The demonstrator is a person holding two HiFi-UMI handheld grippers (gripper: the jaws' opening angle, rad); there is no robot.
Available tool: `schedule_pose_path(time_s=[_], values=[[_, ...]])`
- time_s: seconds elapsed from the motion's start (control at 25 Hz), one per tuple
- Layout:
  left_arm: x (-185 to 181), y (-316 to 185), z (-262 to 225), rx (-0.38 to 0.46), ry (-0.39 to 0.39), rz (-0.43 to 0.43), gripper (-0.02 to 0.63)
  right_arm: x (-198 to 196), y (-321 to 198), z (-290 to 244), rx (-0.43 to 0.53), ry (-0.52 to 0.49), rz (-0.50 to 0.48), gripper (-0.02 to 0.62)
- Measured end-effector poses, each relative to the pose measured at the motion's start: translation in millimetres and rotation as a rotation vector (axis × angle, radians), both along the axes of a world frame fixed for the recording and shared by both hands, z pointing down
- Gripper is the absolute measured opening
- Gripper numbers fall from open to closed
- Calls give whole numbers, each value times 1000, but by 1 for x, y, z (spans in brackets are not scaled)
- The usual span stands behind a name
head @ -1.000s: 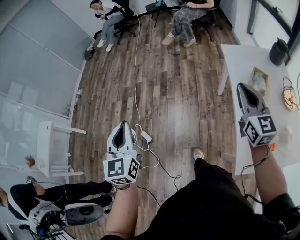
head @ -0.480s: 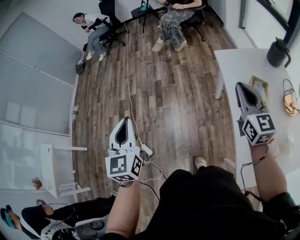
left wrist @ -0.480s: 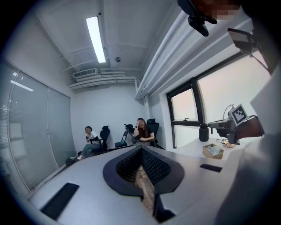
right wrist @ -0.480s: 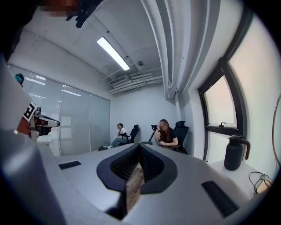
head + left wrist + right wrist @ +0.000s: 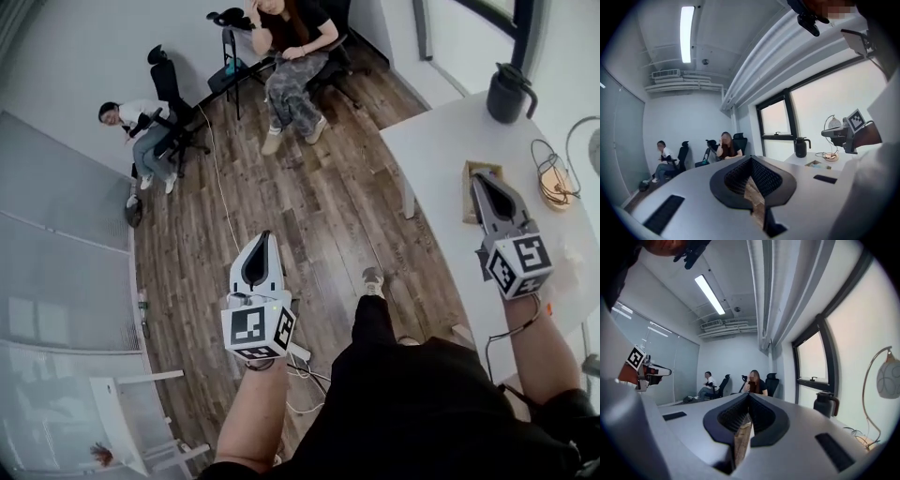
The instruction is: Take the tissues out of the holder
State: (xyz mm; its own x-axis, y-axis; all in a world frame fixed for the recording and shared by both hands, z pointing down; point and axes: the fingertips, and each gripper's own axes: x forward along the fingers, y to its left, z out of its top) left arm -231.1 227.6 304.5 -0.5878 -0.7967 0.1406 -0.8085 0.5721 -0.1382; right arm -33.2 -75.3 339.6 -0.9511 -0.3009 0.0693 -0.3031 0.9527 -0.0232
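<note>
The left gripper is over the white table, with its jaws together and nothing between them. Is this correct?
Not fully. The left gripper is over the wooden floor, not over the white table, which lies off to the other side; the head view shows this. The rest holds: its jaws are together and nothing is between them.

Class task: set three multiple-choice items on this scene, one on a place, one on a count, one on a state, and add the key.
1. Where is the black jug? A floor. B white table. C chair.
2. How many people are seated? A two. B three. C five.
3. The right gripper has its jaws: A wide open. B shut on a tissue. C shut, empty.
Key: 1 B, it stands on the tabletop's far corner; 2 A, two sit across the room; 3 C, the jaws meet with nothing between.
</note>
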Motion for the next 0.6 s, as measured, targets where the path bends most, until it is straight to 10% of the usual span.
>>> schedule_pose_path(time_s=[0.6], values=[[-78, -231, 18, 38, 52, 476, 3, 12, -74, 24, -30, 133, 388, 6]])
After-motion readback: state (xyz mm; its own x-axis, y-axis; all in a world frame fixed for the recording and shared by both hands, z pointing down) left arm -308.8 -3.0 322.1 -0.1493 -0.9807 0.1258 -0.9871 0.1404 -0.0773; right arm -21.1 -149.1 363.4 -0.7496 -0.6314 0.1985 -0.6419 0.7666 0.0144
